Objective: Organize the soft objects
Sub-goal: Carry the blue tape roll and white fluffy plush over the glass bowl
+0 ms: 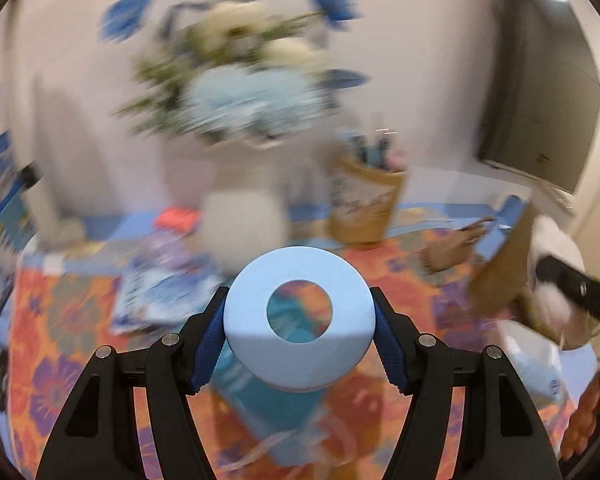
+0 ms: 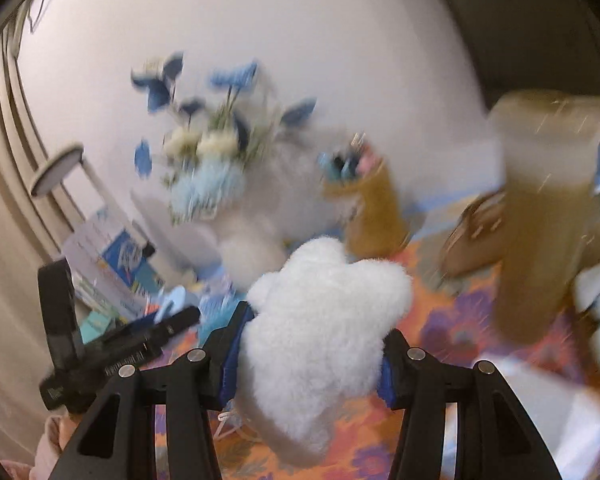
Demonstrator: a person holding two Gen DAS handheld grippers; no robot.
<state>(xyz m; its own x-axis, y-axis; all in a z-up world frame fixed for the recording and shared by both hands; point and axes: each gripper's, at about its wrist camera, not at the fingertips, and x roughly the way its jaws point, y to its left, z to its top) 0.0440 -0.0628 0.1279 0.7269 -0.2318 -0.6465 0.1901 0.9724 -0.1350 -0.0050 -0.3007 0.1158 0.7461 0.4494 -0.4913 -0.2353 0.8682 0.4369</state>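
My left gripper [image 1: 300, 334] is shut on a pale blue soft ring [image 1: 256, 320] with a round hole, held above the flowered tablecloth [image 1: 72, 312]. My right gripper [image 2: 310, 354] is shut on a white fluffy plush toy [image 2: 320, 340], lifted over the table. The right gripper and the plush also show at the right edge of the left wrist view [image 1: 556, 308]. The left gripper shows as a black shape at the left of the right wrist view [image 2: 112, 344]. Both views are blurred by motion.
A white vase of blue and white flowers [image 1: 240, 216] stands at the back middle. A tan holder with pens [image 1: 364, 204] stands to its right. A brown paper bag [image 2: 540, 240] stands at the right. Packets [image 1: 168, 292] and a teal box [image 1: 268, 404] lie on the cloth.
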